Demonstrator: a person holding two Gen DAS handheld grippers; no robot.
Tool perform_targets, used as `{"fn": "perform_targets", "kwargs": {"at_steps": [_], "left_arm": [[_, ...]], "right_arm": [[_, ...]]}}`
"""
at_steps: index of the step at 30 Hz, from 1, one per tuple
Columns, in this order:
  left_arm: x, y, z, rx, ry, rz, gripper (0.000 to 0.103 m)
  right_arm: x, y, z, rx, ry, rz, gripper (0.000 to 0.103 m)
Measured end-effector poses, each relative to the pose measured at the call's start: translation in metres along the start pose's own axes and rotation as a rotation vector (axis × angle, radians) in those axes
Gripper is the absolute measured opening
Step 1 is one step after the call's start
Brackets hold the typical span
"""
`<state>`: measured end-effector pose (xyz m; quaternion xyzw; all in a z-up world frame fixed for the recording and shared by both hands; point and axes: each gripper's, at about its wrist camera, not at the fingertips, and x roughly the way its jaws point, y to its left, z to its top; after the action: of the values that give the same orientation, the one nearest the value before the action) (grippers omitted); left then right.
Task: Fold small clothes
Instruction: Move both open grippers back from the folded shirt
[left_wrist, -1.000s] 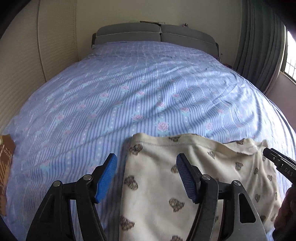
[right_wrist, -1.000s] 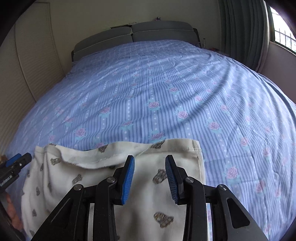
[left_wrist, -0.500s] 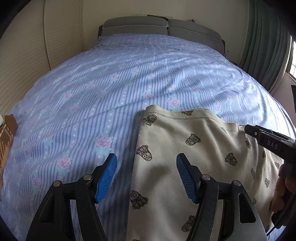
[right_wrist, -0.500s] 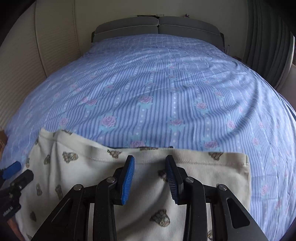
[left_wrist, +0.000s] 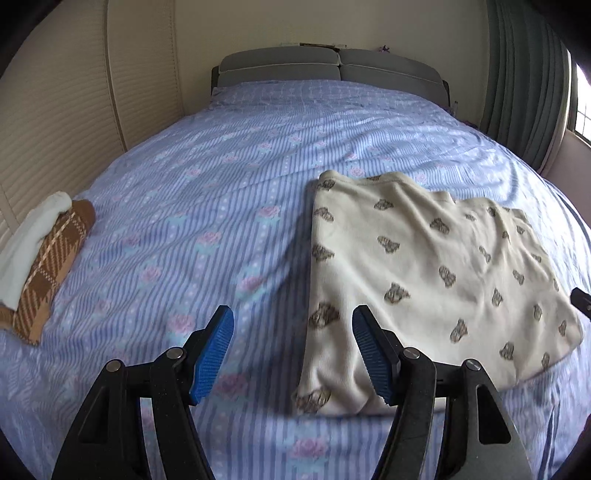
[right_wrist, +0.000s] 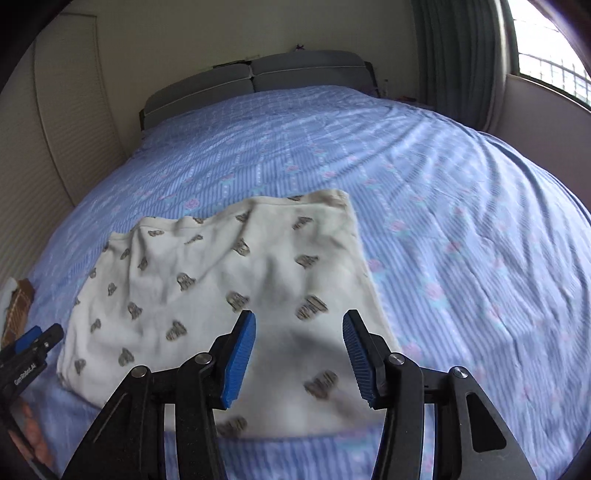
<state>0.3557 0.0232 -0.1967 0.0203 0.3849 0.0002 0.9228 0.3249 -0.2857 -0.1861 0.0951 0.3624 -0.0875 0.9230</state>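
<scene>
A cream garment with small brown bear prints (left_wrist: 424, 266) lies folded flat on the blue striped bedsheet (left_wrist: 221, 206); it also shows in the right wrist view (right_wrist: 229, 295). My left gripper (left_wrist: 293, 354) is open and empty, raised above the garment's near left corner. My right gripper (right_wrist: 299, 354) is open and empty, raised above the garment's near right part. The left gripper's tip shows at the left edge of the right wrist view (right_wrist: 33, 343). The right gripper's tip shows at the right edge of the left wrist view (left_wrist: 581, 299).
A folded brown plaid and white cloth (left_wrist: 44, 258) lies at the bed's left edge. A grey headboard (left_wrist: 332, 68) stands at the far end. Slatted cupboard doors (left_wrist: 55, 110) are on the left. Green curtains (left_wrist: 524, 81) and a window are on the right.
Both grippers have lifted up and back off the garment, which now lies released and flat. The right gripper's jaws have opened wider. The plaid cloth has come into the left view.
</scene>
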Motion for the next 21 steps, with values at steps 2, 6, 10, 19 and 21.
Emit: {"fn": "perform_targets", "kwargs": {"at_steps": [2,6,10,19,21], "left_arm": [[-0.001,0.003,-0.011,-0.004,0.008,0.037,0.066],[0.002,0.008,-0.028,-0.039,0.04,0.023,0.056],[-0.001,0.01,-0.036,-0.06,0.056,-0.026,0.046],[-0.002,0.007,-0.052,-0.125,0.057,-0.098,0.033],[-0.002,0.005,-0.052,-0.123,0.053,-0.108,0.026]], "right_arm": [[-0.014,-0.015,-0.013,0.034,-0.008,-0.036,0.05],[-0.021,-0.035,-0.028,0.086,0.016,-0.076,0.05],[-0.02,-0.04,-0.037,0.098,0.031,-0.076,0.05],[-0.017,-0.04,-0.05,0.123,0.044,-0.04,0.05],[-0.012,-0.044,-0.053,0.139,0.062,-0.038,0.05]]}}
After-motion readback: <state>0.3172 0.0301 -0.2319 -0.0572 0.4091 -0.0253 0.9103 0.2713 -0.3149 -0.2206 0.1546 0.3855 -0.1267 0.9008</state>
